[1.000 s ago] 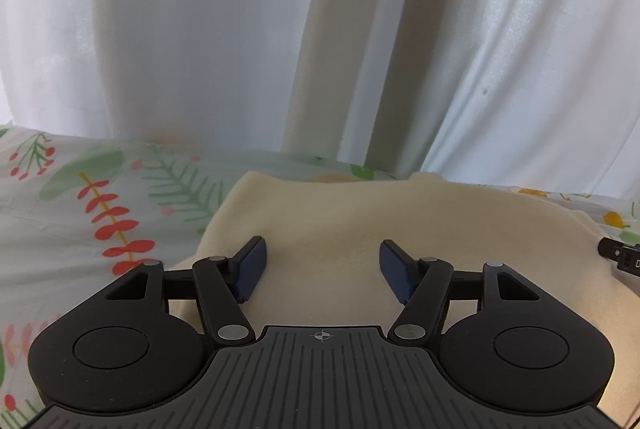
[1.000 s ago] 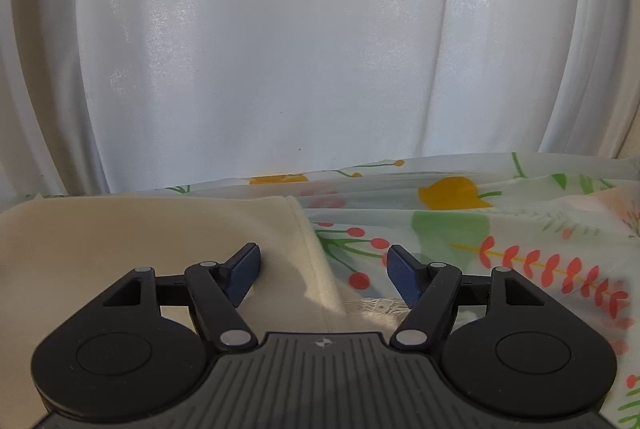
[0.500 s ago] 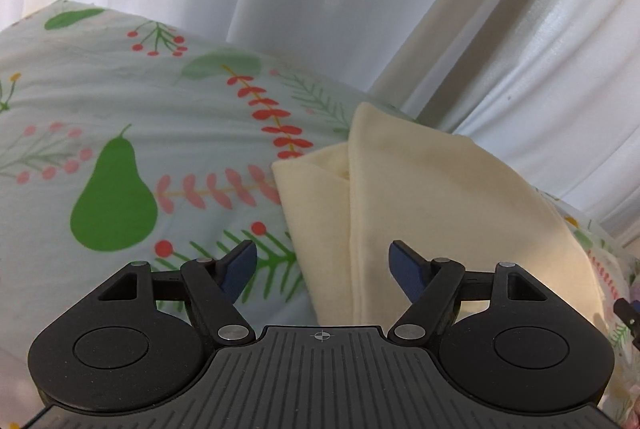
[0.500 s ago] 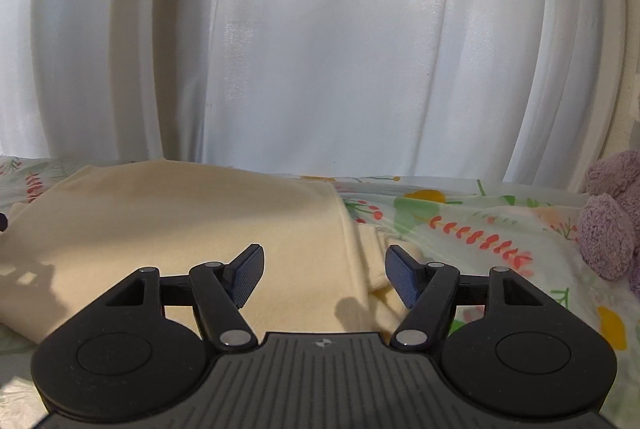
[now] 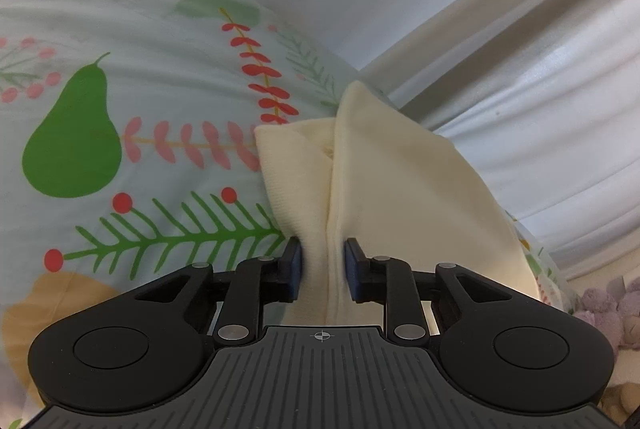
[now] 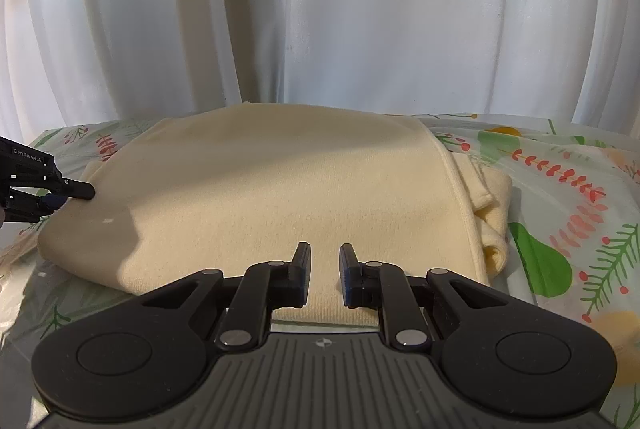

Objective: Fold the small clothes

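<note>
Cream garment (image 5: 400, 189) pinched at both ends
Its fold is clamped by left gripper (image 5: 323, 265); right gripper (image 6: 324, 271) is closed on its near edge; underlayers are hidden.

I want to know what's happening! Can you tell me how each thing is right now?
Cream garment: folded, lying on the sheet.
Left tool: closed on the garment's edge.
Right tool: closed on the garment's near edge.
Patterned sheet: spread out, slightly wrinkled.
Curtain: hanging, drawn.
</note>
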A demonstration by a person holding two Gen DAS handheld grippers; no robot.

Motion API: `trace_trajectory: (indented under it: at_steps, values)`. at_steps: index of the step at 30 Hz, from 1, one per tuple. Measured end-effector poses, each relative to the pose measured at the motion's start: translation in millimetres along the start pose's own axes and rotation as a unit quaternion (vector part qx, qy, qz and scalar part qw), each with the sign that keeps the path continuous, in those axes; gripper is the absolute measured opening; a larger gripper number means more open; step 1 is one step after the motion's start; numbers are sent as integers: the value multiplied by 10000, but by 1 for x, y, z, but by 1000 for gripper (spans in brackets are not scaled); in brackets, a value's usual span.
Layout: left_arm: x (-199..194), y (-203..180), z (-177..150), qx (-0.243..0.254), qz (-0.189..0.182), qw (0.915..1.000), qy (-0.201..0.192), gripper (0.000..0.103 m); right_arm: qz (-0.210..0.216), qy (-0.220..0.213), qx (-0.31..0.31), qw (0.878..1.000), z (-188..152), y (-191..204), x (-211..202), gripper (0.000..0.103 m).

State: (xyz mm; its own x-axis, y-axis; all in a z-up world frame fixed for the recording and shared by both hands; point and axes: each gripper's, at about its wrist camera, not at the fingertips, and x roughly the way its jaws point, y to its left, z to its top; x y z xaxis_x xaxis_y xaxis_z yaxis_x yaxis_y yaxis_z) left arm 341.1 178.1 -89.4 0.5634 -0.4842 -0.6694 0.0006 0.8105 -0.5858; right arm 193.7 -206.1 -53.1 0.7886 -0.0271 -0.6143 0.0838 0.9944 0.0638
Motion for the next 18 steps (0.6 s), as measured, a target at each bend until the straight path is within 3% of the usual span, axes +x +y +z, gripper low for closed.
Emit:
trace_trajectory:
  at_steps: [8,13,18]
  values:
    - [-14,-15,3,20,-263,9996,-118,16,-149,-7,228,9996,1,-16,2,15]
    - [-24,-58,4,375,-569,9972,-317,16,-293,-6,491,9984,2,-32,3,15]
    - [-8,-113,-12,992,-888,9908,-226,16,-340,-42,566,9978,3,-36,2,15]
